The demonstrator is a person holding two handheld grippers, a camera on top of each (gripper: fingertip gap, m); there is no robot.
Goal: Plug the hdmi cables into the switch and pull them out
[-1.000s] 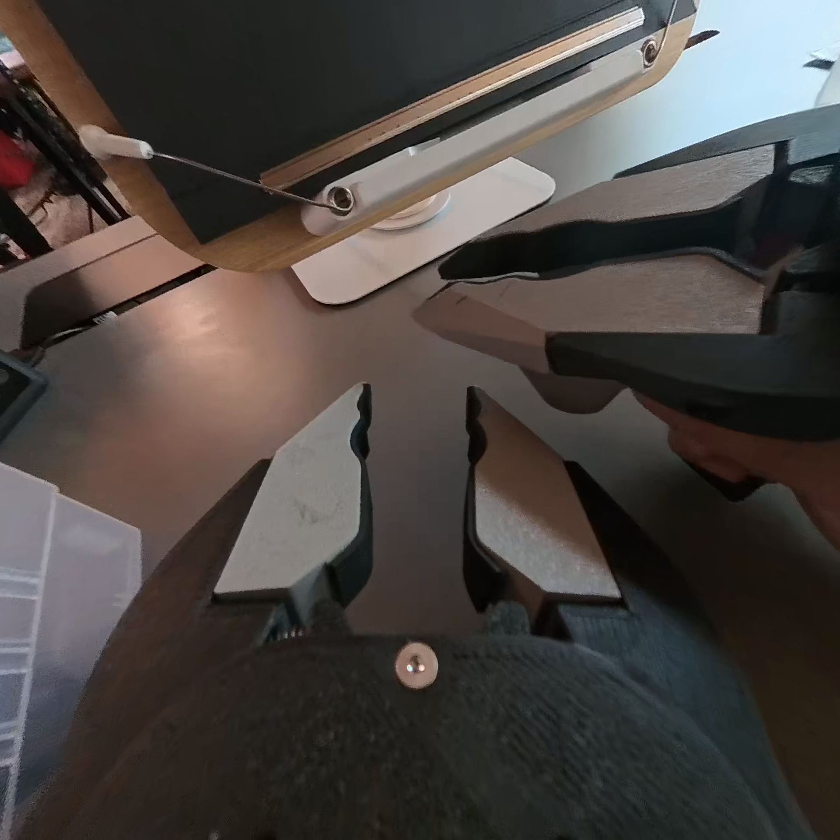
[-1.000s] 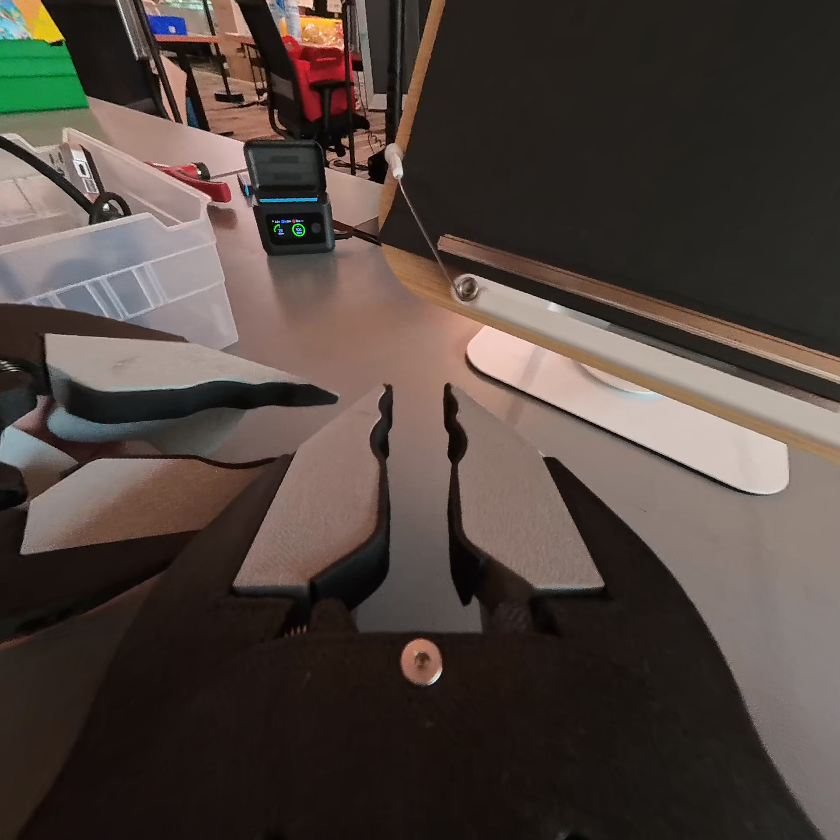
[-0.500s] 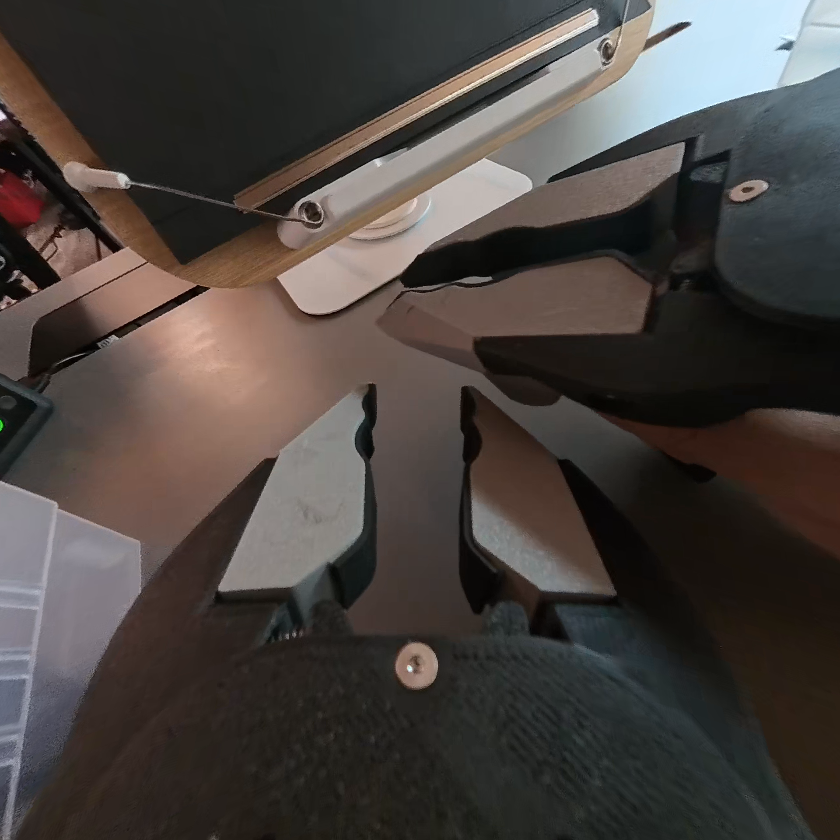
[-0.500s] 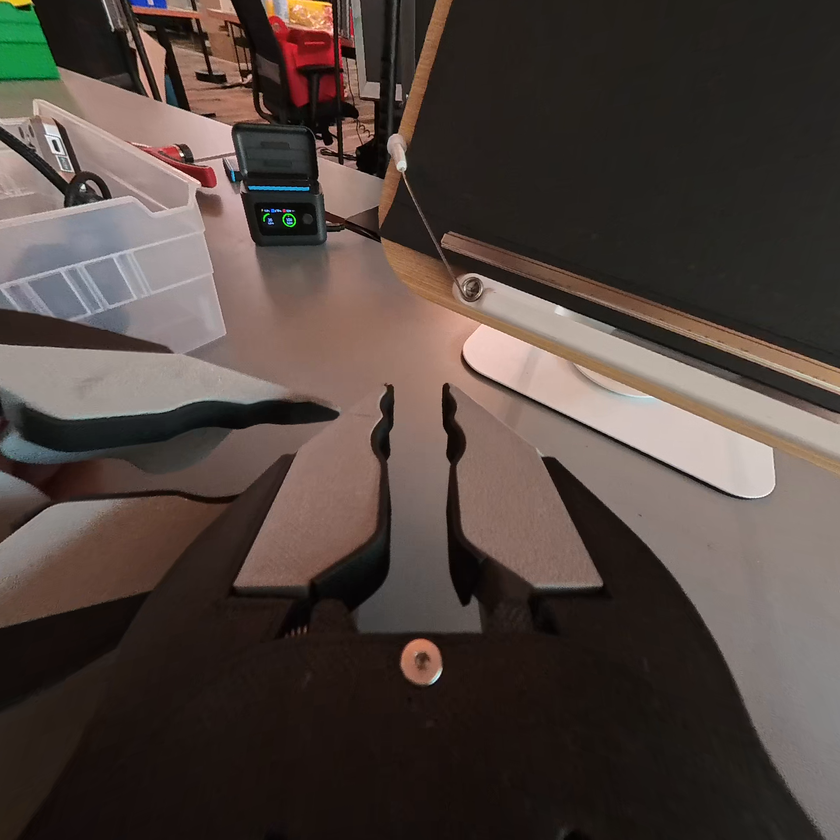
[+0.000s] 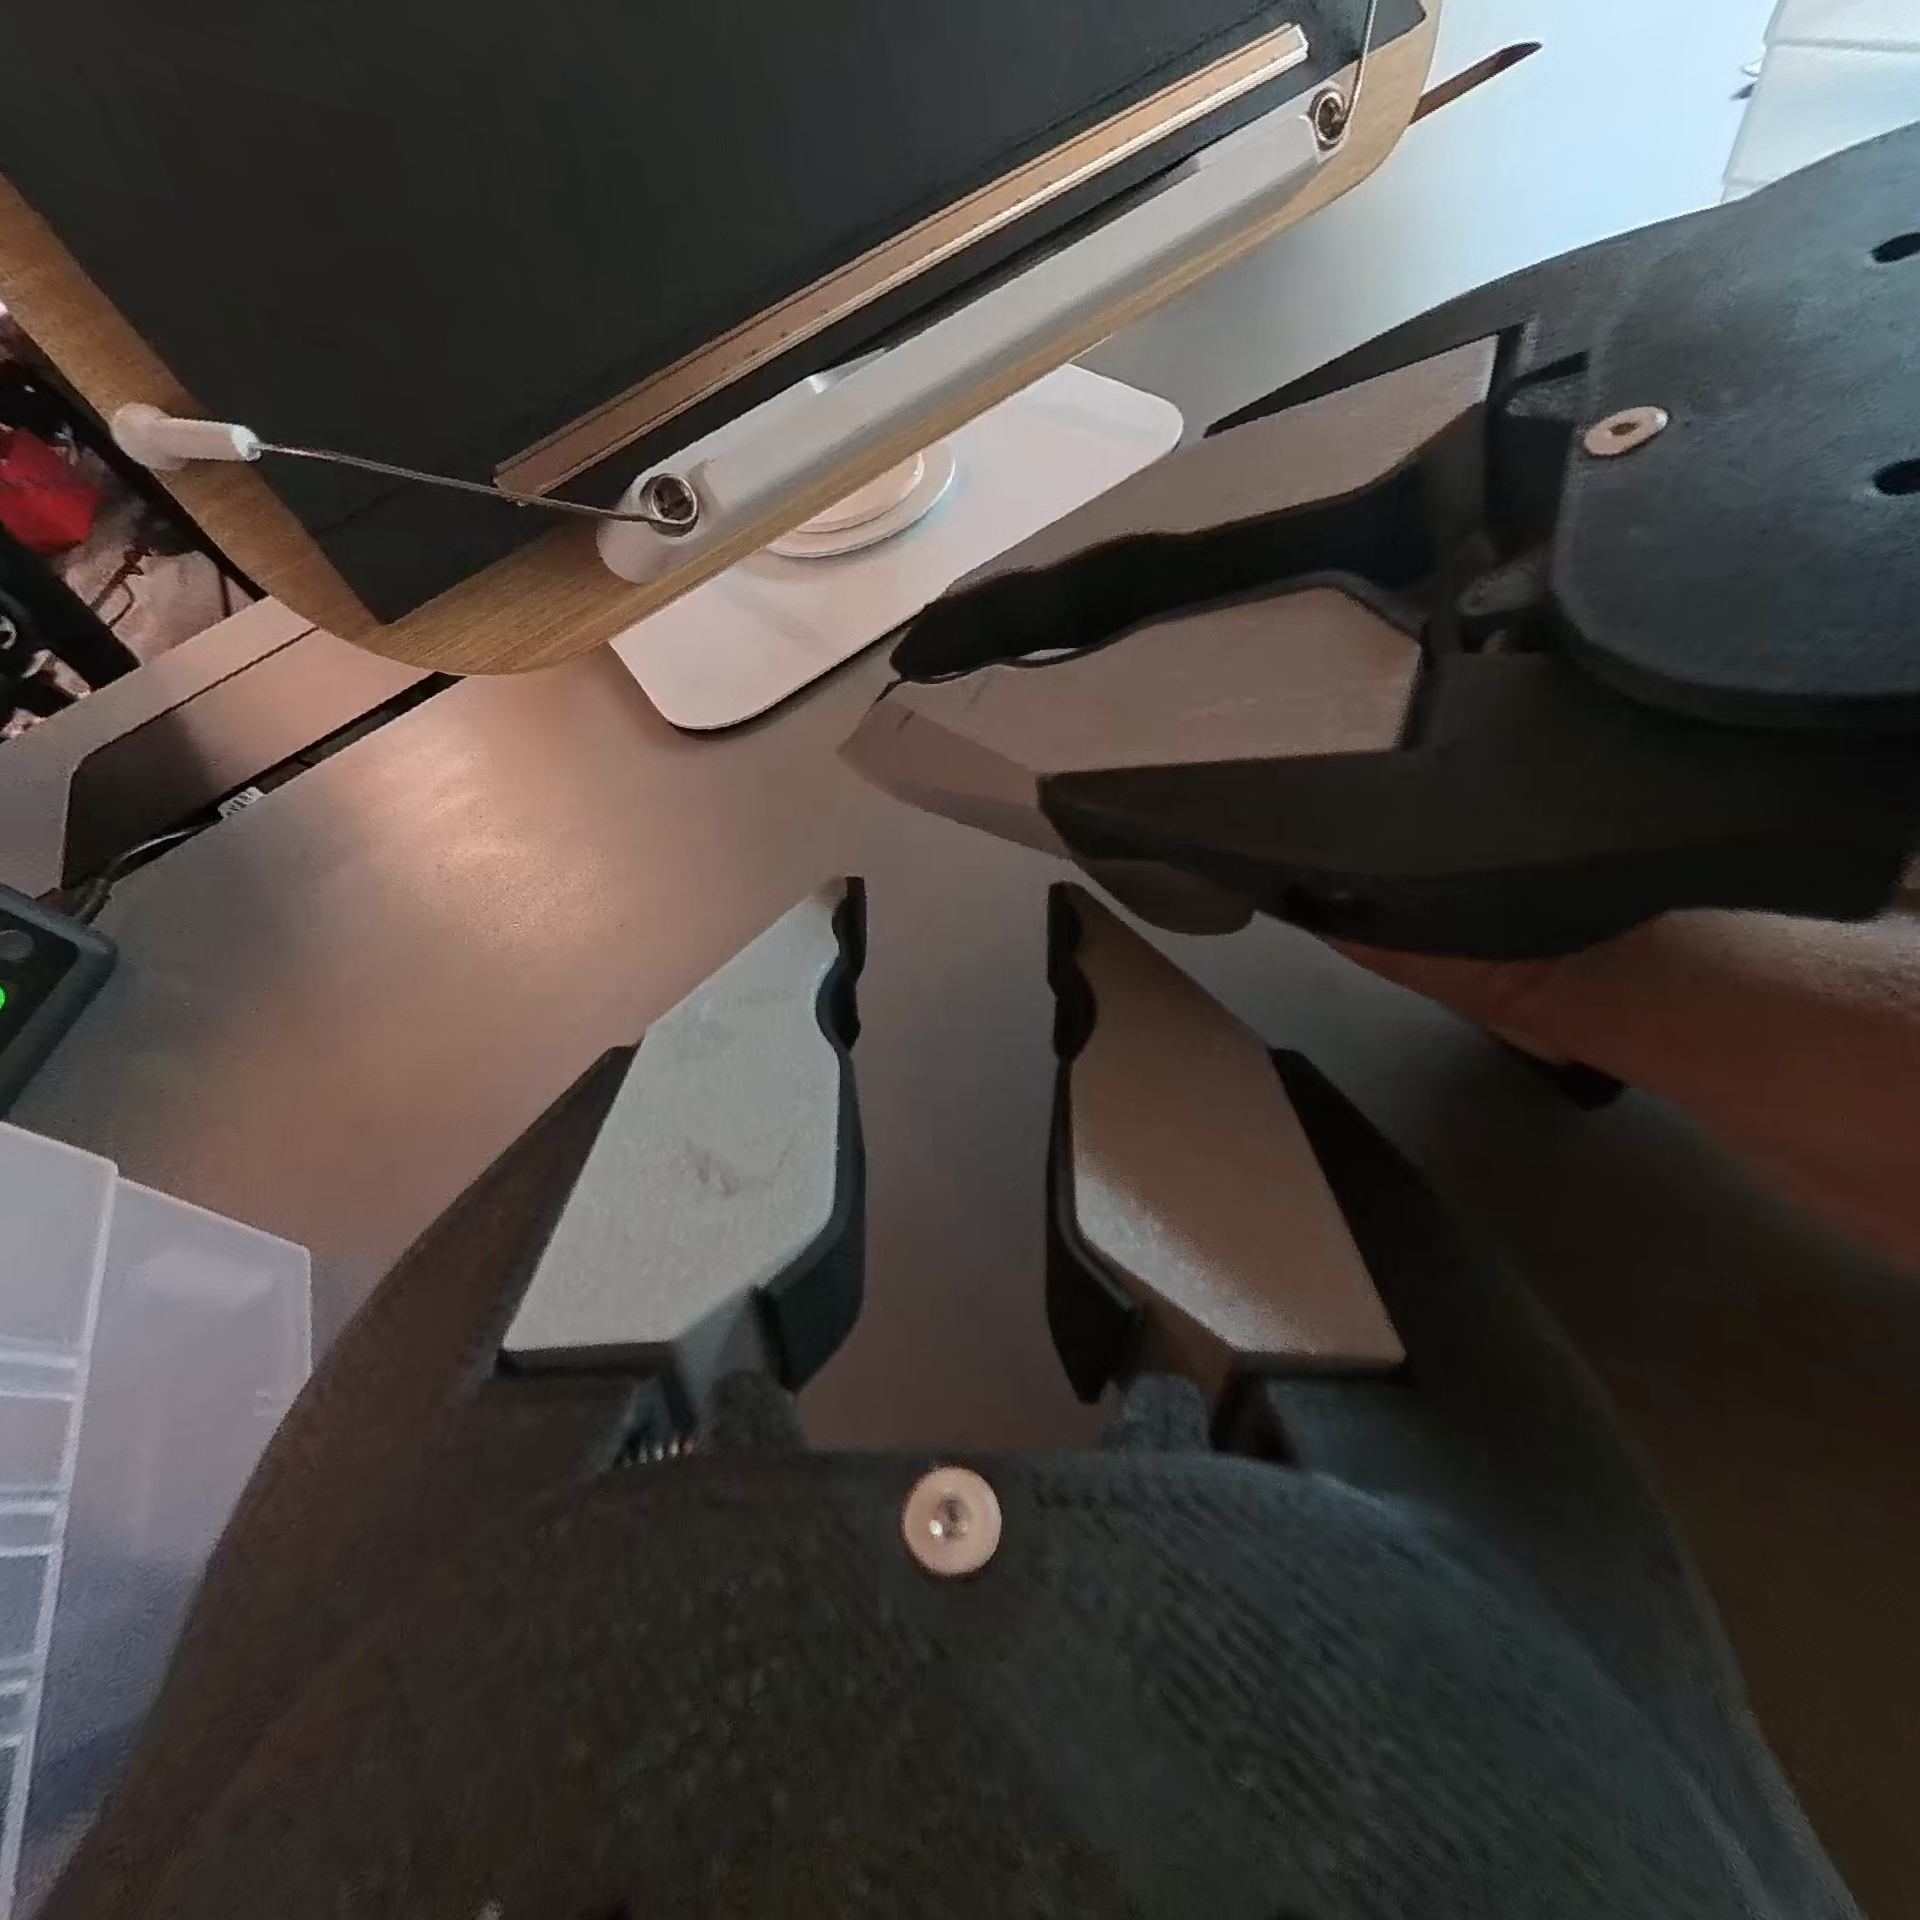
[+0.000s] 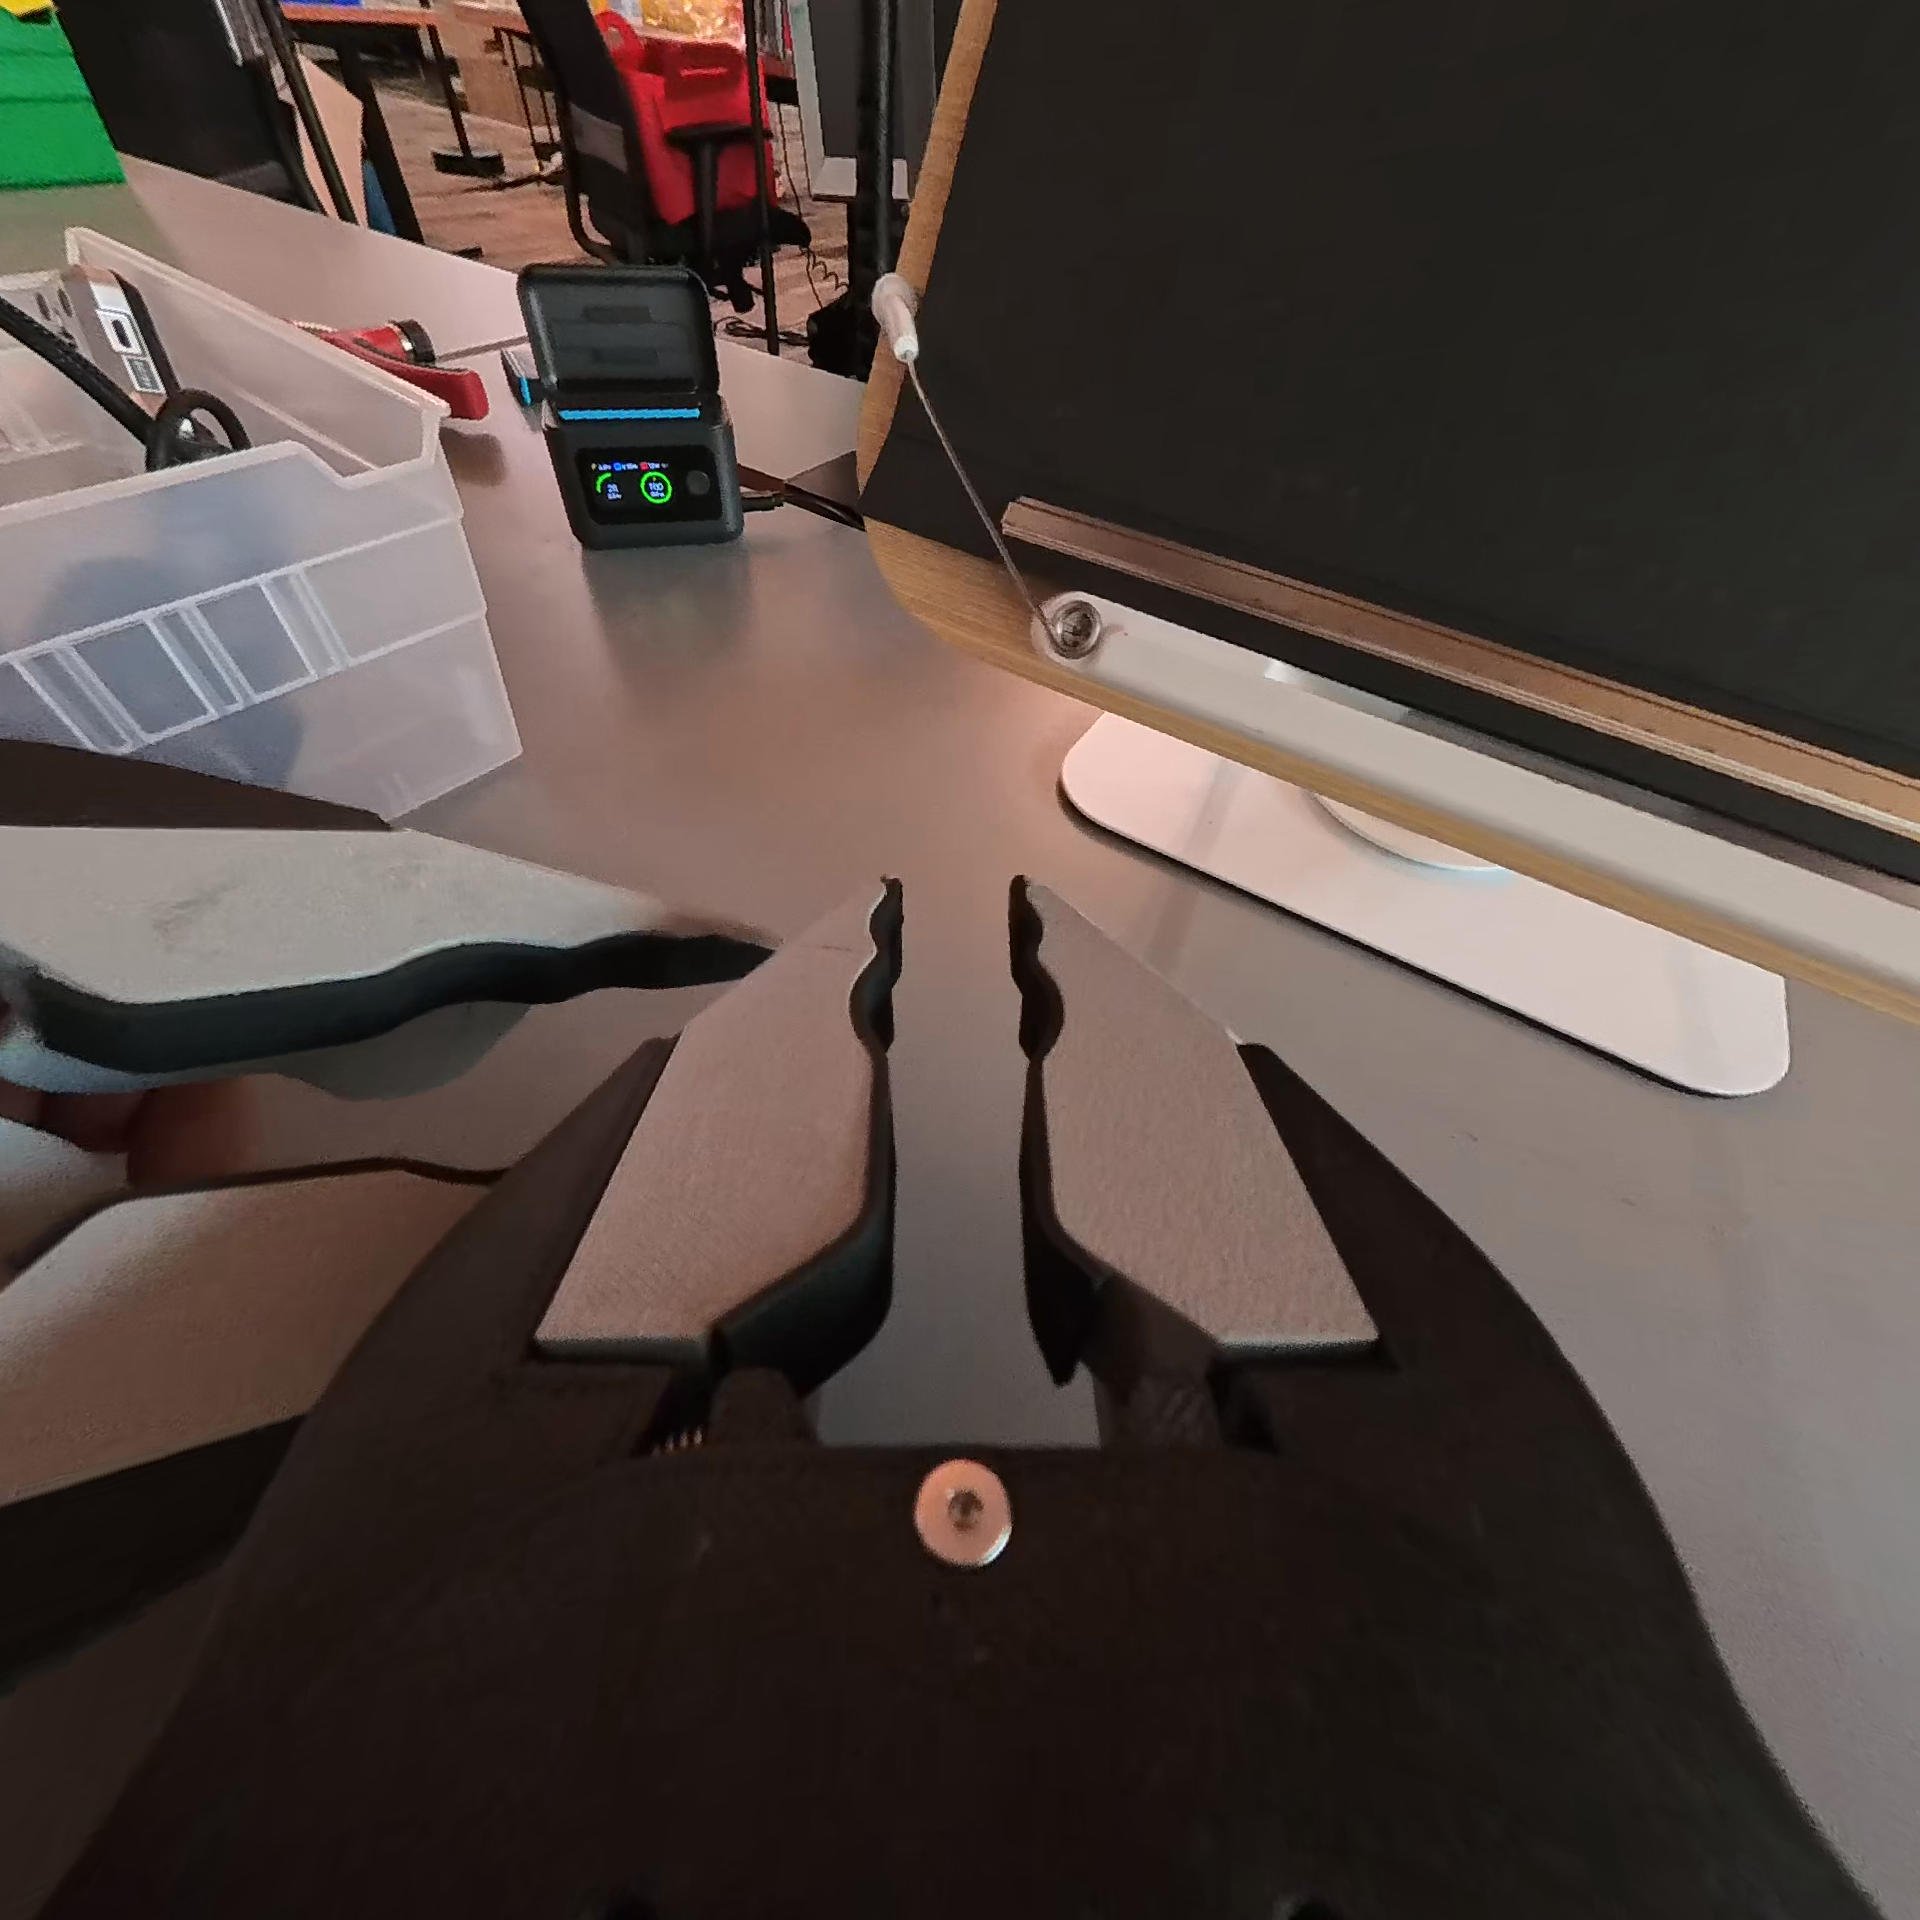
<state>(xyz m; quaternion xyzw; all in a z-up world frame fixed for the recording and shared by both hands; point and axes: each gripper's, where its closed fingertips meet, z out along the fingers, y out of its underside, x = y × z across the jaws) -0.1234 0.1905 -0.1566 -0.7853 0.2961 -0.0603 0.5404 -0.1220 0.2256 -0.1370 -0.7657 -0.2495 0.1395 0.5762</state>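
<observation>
My left gripper [image 5: 951, 899] is open and empty, held low over the dark tabletop [image 5: 436, 831]. My right gripper [image 6: 956, 891] is narrowly open and empty, also over the table. The two are close together. The right gripper [image 5: 1195, 675] lies sideways just beyond my left fingertips. The left gripper's upper finger [image 6: 343, 935] reaches in from the left. A black cable [image 6: 182, 436] and a silver box with ports [image 6: 109, 312] lie in a clear plastic bin [image 6: 260, 644] at the far left.
A large dark panel with a wooden edge [image 6: 1455, 312] on a white foot [image 6: 1455, 935] stands close ahead. A small dark case with a lit screen [image 6: 649, 468] and a red-handled tool [image 6: 416, 364] sit behind the bin. The bin's corner [image 5: 125, 1351] is at the left gripper's side. My two grippers' fingertips are within a few centimetres of each other.
The right gripper has moved left and nearer across the left wrist view. Both grippers have shifted slightly toward the panel. Both stay open and empty.
</observation>
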